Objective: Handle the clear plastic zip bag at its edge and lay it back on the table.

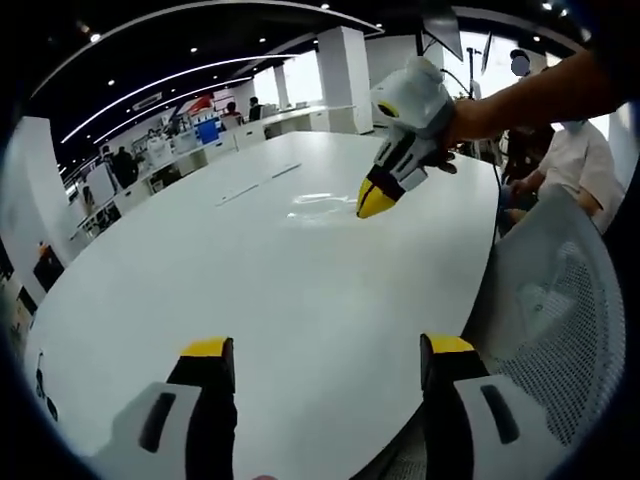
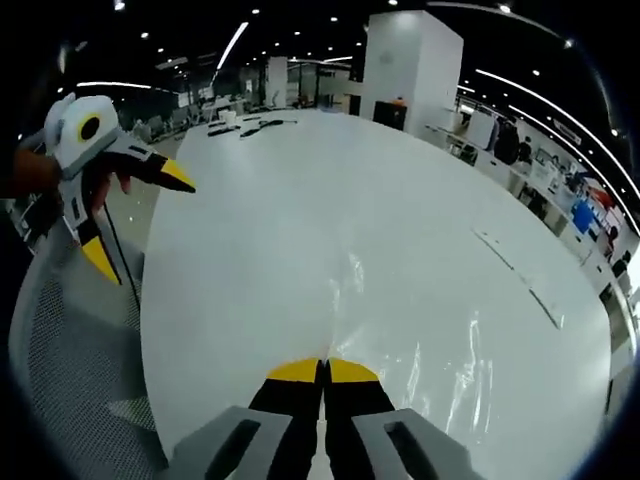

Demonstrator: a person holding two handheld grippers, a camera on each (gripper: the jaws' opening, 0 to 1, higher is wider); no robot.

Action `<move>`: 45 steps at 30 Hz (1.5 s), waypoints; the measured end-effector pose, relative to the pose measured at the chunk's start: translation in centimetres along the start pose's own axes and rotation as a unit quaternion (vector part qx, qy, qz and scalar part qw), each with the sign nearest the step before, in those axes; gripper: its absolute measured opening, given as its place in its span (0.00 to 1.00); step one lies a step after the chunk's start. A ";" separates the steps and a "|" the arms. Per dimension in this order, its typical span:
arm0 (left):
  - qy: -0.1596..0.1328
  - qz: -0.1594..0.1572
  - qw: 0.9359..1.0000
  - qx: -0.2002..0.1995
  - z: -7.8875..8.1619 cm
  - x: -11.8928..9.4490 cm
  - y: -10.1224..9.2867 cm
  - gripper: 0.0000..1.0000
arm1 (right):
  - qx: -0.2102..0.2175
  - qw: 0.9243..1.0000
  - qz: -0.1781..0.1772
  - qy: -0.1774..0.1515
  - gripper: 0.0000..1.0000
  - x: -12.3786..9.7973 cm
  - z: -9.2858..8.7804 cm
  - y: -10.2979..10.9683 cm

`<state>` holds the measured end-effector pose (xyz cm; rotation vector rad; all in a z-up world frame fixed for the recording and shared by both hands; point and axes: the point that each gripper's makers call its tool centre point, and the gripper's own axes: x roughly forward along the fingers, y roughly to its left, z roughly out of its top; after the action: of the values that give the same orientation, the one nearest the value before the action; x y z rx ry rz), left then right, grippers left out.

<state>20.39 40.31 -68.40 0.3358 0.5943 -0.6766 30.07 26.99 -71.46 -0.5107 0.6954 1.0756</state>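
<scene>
The clear zip bag [image 1: 322, 205] lies flat on the white table [image 1: 250, 300], showing mostly as glints and creases. In the right gripper view the bag [image 2: 410, 345] spreads from my jaw tips out to the right. My right gripper [image 2: 323, 371] is shut, and the bag's near edge runs in between its yellow tips. In the left gripper view that right gripper [image 1: 375, 203], held by a hand, points down at the bag's right edge. My left gripper [image 1: 328, 348] stands wide open above the near table with nothing in it, and it also appears at the left [image 2: 135, 215].
A grey mesh chair [image 1: 560, 300] stands at the table's edge beside me, also seen as the chair [image 2: 70, 350]. People sit behind it [image 1: 575, 150]. Thin strips [image 1: 250, 188] lie on the table, and dark items [image 2: 250, 125] lie at its far end.
</scene>
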 end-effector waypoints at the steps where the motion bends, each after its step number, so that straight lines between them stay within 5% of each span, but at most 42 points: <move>1: 0.000 -0.001 1.000 0.002 0.1 0.0 0.0 0.75 | -0.002 1.000 0.004 -0.003 0.00 -0.3 0.3 0.3; 20: -0.002 -0.017 0.999 0.029 1.0 0.9 0.0 0.73 | -0.071 0.996 0.049 -0.032 0.00 -3.4 3.1 4.4; 45: -0.008 -0.031 0.996 0.089 2.5 1.0 -0.3 0.69 | -0.128 0.983 0.126 -0.043 0.00 -6.5 1.9 8.5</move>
<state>21.84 38.41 -67.09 0.4786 0.5319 -0.7934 20.78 27.70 -65.79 -0.6035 0.5582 1.4288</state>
